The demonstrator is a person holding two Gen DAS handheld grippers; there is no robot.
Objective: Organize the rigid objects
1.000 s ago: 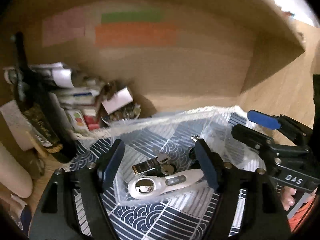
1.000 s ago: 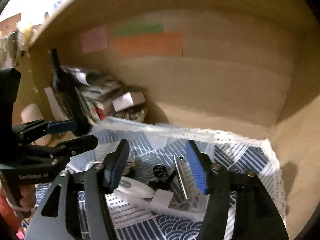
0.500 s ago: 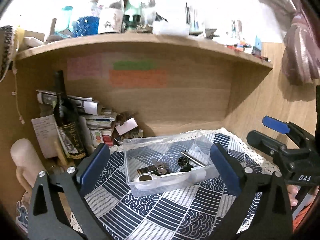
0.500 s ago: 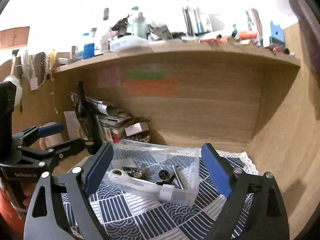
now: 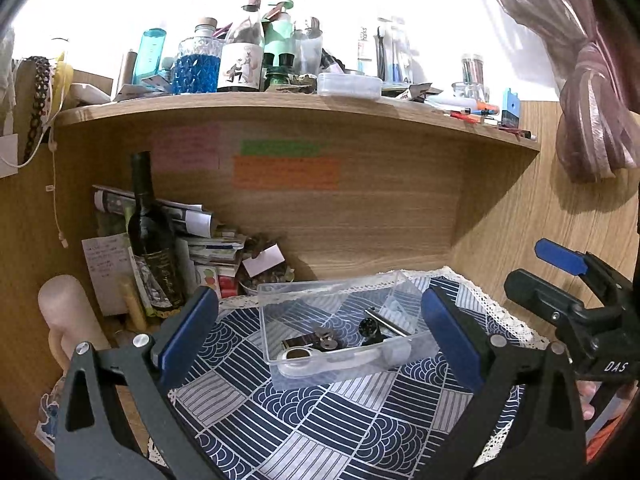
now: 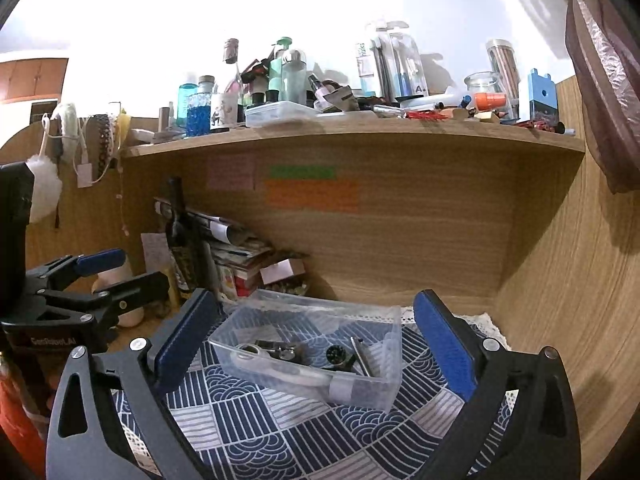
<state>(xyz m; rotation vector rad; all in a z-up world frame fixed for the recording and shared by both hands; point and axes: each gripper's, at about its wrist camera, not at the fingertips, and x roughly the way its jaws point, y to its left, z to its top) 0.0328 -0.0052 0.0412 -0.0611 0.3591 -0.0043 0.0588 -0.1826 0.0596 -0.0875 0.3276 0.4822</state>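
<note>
1. Wooden desk alcove (image 5: 380, 216) and its cluttered upper shelf (image 5: 280, 100) are seen behind everything; a dark wine bottle (image 5: 150, 236) is stood at the left, beside stacked papers.
2. Blue-and-white patterned cloth (image 5: 320, 420) is spread over the desk, lace-edged, and the task's things are carried on it.
3. Centred on the cloth, a clear plastic box (image 5: 276, 320) is set down, apart from both tools.
4. Both tools are held back from the box with nothing between the pads: the left gripper (image 5: 320, 340) is spread wide, and the right gripper (image 6: 316, 344) is likewise spread wide.
5. Inside the box are gathered a white magnifier (image 5: 304, 356), a dark metal clip (image 5: 304, 342), a small round black dial (image 5: 367, 326) (possibly a compass) and a thin metal rod (image 5: 386, 320).
6. Judged from this, the sorting step appears finished or nearly so; no loose item is seen on the cloth, so the next move would call only for a check, or for the box to be grasped by its walls.
</note>
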